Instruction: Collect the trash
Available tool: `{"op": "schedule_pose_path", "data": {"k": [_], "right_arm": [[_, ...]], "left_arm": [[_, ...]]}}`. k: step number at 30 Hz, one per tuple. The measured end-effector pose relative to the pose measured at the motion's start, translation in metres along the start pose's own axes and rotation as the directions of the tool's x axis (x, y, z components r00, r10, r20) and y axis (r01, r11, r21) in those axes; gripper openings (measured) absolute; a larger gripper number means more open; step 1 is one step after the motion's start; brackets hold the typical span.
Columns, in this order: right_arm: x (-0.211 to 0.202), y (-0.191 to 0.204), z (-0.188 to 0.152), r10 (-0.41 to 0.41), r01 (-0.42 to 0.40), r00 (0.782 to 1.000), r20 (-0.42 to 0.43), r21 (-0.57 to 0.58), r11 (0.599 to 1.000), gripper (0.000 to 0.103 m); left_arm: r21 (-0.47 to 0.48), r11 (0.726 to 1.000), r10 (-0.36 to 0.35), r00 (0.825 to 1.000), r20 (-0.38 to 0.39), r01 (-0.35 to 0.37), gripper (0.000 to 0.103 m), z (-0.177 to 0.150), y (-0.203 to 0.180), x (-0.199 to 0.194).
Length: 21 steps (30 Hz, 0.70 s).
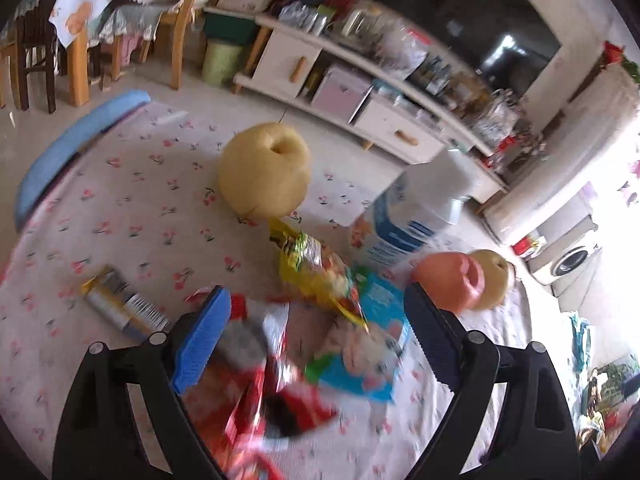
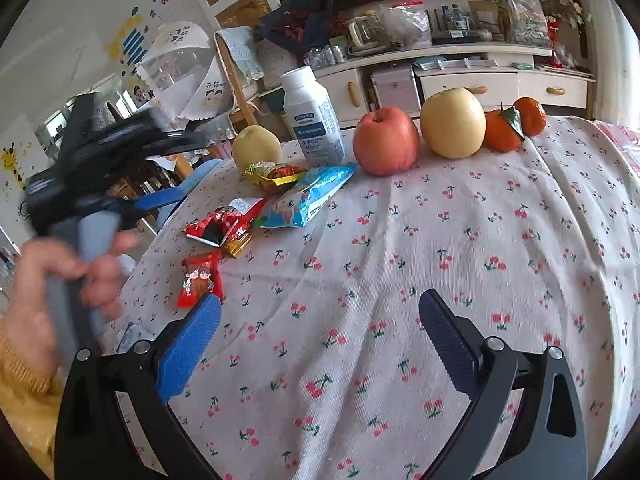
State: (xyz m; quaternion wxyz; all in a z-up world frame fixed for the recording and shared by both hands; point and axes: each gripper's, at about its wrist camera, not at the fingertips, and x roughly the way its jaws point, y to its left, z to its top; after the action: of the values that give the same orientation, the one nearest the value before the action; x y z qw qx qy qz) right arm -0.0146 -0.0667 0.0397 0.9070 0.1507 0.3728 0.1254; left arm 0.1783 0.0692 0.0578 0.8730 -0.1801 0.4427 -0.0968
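By my reckoning the collecting has barely begun: the crinkled red foil wrappers (image 2: 224, 226), the blue plastic snack packet (image 2: 308, 196) and the yellow-and-red candy wrapper (image 2: 272, 172) all lie loose at the far left of the cherry-print cloth counter (image 2: 480, 260), just in front of the fruit. My left tool (image 1: 316, 332) hovers wide open over that pile, gripping nothing, while my right tool (image 2: 320, 340) is equally wide open and empty above bare cloth

No legible text; white bottle (image 2: 314, 118) label print too blurred.
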Motion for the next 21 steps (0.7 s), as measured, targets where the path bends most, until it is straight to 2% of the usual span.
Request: {"op": "schedule_pose_path", "data": {"k": [4,6,8,9,11,13,15,21], "right_arm": [[-0.002,-0.009,0.002,0.02,-0.02,1.0,-0.017,0.018,1.0,0.098],[-0.002,-0.01,0.003,0.014,-0.013,1.0,-0.025,0.012,1.0,0.098],[-0.002,-0.011,0.003,0.003,-0.003,0.999,-0.034,0.003,1.0,0.098],[-0.003,-0.011,0.003,0.001,-0.001,0.999,-0.037,-0.002,1.0,0.098],[-0.004,-0.011,0.002,0.004,-0.004,0.999,-0.045,-0.006,1.0,0.098],[-0.005,-0.013,0.003,0.003,-0.003,0.999,-0.052,-0.003,1.0,0.098],[-0.007,-0.017,0.003,-0.004,0.004,0.999,-0.054,0.007,1.0,0.098],[-0.017,-0.034,0.008,-0.046,0.048,0.998,-0.032,0.052,0.998,0.098]], "left_arm": [[-0.011,0.999,0.053,0.998,-0.019,-0.053,0.084,0.012,-0.003,0.03],[-0.009,0.992,0.129,0.991,-0.034,-0.129,0.074,0.016,-0.004,0.042],[-0.005,0.986,0.169,0.984,-0.056,-0.169,0.057,0.018,-0.005,0.053],[-0.002,0.984,0.179,0.982,-0.062,-0.179,0.055,0.019,-0.006,0.056],[0.014,0.985,0.174,0.983,-0.056,-0.173,0.045,0.018,-0.009,0.059],[0.036,0.986,0.164,0.984,-0.071,-0.162,0.041,0.014,-0.014,0.06],[0.066,0.986,0.158,0.984,-0.085,-0.153,0.04,0.004,-0.021,0.058],[0.171,0.983,0.082,0.987,-0.136,-0.058,0.04,-0.038,-0.049,0.042]]}}
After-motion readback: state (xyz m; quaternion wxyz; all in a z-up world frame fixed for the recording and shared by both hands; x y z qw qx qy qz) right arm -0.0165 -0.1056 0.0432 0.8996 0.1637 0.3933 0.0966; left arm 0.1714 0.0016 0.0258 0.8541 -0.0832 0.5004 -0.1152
